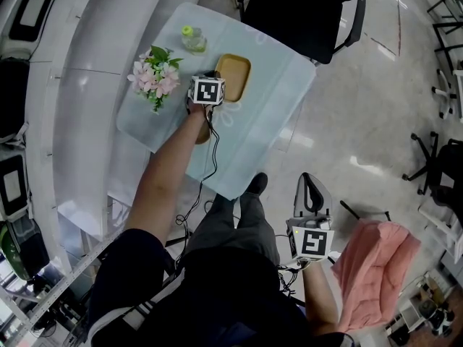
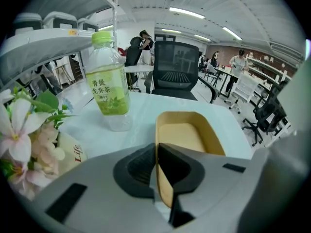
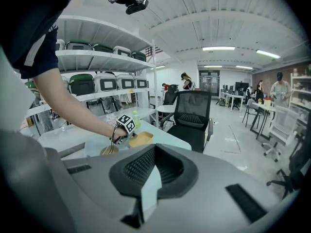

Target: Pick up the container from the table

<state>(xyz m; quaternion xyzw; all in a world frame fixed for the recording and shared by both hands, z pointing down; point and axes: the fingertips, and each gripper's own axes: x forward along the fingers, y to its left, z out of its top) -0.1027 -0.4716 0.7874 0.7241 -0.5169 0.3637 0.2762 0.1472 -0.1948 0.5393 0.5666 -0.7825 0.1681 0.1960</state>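
Observation:
The container [image 1: 234,75] is a shallow tan oblong tray on the pale blue table [image 1: 271,114]. In the left gripper view the container [image 2: 189,132] runs away from the jaws, and its near left wall stands clamped between the two dark pads. My left gripper [image 1: 215,78] [image 2: 156,154] is shut on that rim. My right gripper [image 1: 311,194] hangs low beside the person's leg, off the table, with its jaws [image 3: 153,154] together and nothing in them. From there the container [image 3: 141,139] shows small and far.
A green-tea bottle [image 1: 192,40] [image 2: 108,79] stands behind the container, to its left. Pink flowers [image 1: 155,75] [image 2: 22,140] sit left of my left gripper. A black office chair [image 1: 304,13] stands at the table's far side. A pink cloth [image 1: 372,266] lies at the lower right.

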